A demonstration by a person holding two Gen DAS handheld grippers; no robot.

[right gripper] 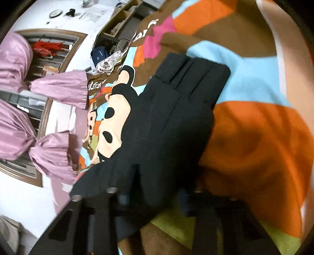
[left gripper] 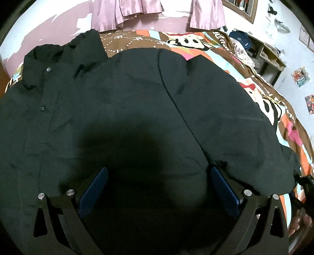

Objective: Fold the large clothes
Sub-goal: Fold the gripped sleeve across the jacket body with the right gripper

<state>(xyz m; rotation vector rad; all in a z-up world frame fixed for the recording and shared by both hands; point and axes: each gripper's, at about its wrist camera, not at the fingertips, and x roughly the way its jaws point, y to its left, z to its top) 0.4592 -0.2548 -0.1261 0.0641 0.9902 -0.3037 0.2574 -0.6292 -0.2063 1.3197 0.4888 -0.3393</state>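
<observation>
A large black padded jacket [left gripper: 121, 102] lies spread on the bed and fills most of the left wrist view, collar and snap buttons at the upper left. My left gripper [left gripper: 159, 176] is open, its blue pads [left gripper: 94, 190] wide apart just above the jacket's body, holding nothing. In the right wrist view the jacket's black sleeve [right gripper: 176, 109] with its ribbed cuff stretches across the bedspread. My right gripper [right gripper: 155, 196] is around the sleeve; the view is blurred and I cannot tell whether the jaws are closed on it.
The bed carries a colourful cartoon bedspread [left gripper: 263, 98] [right gripper: 255, 137]. Pink curtains [left gripper: 137, 11] [right gripper: 49, 147] hang at the far wall. A wooden shelf unit [left gripper: 268, 56] and a dark blue bag [left gripper: 241, 42] stand beside the bed.
</observation>
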